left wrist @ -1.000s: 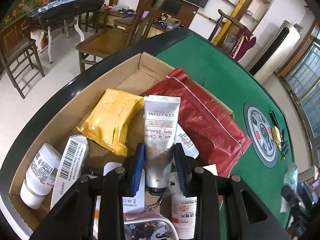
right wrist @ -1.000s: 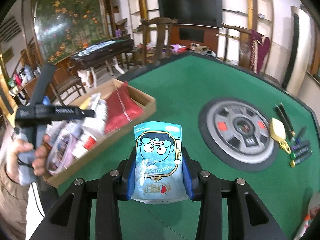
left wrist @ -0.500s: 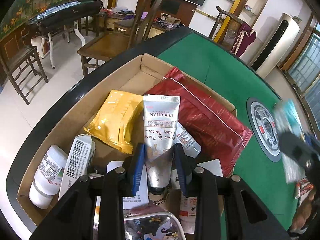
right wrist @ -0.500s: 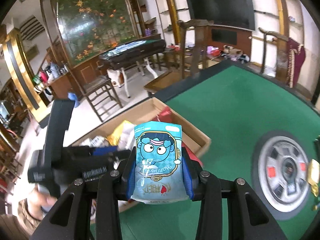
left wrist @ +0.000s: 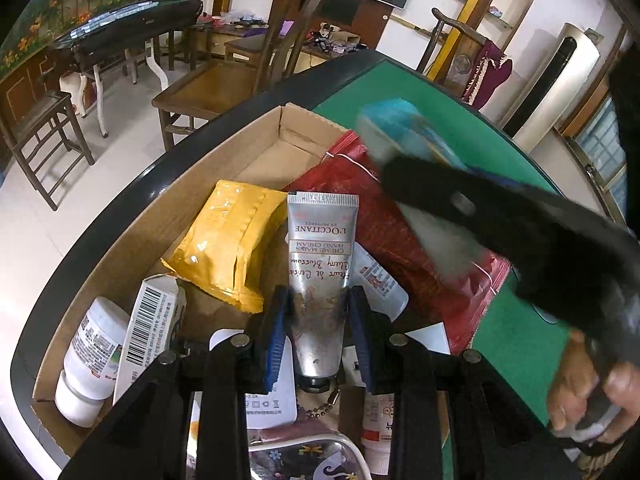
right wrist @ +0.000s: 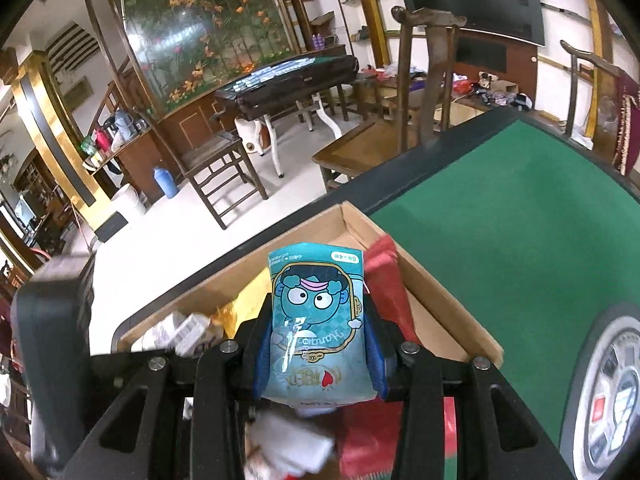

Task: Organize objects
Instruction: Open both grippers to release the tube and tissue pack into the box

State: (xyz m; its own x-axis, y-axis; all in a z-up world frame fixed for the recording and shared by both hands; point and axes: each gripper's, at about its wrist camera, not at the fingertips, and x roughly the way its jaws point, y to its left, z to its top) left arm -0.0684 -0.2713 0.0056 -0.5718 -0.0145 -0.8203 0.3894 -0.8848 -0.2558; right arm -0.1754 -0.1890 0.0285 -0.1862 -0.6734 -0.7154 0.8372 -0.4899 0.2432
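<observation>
Closest to you, your left gripper (left wrist: 316, 316) has its blue pads closed on the lower body of a silver hand cream tube (left wrist: 320, 264), cap end toward you, and holds it low over the cardboard box (left wrist: 256, 140) at the table's near corner. Your right gripper (right wrist: 320, 344) has its pads pressed on both sides of a teal cartoon packet (right wrist: 316, 324), held upright above the same box; in the left view that packet (left wrist: 404, 128) shows blurred over the red pouch (left wrist: 400, 232).

You are in the placing step: both items are over the box and neither is let go.

Under the tube lie a yellow packet (left wrist: 228, 240), a white barcode box (left wrist: 150, 332), a white bottle (left wrist: 90, 360) in the near left corner, and several small white cards and tubes. The red pouch fills the right half and hangs over the side wall onto the green table (right wrist: 520, 220). The bare cardboard floor shows only at the far corner.

For the next move, I judge you should lower the teal packet toward that far corner or flat onto the red pouch, then spread the pads. Keep your two grippers apart as they crowd the same box, and set the tube down only where it will not roll off the pile.
</observation>
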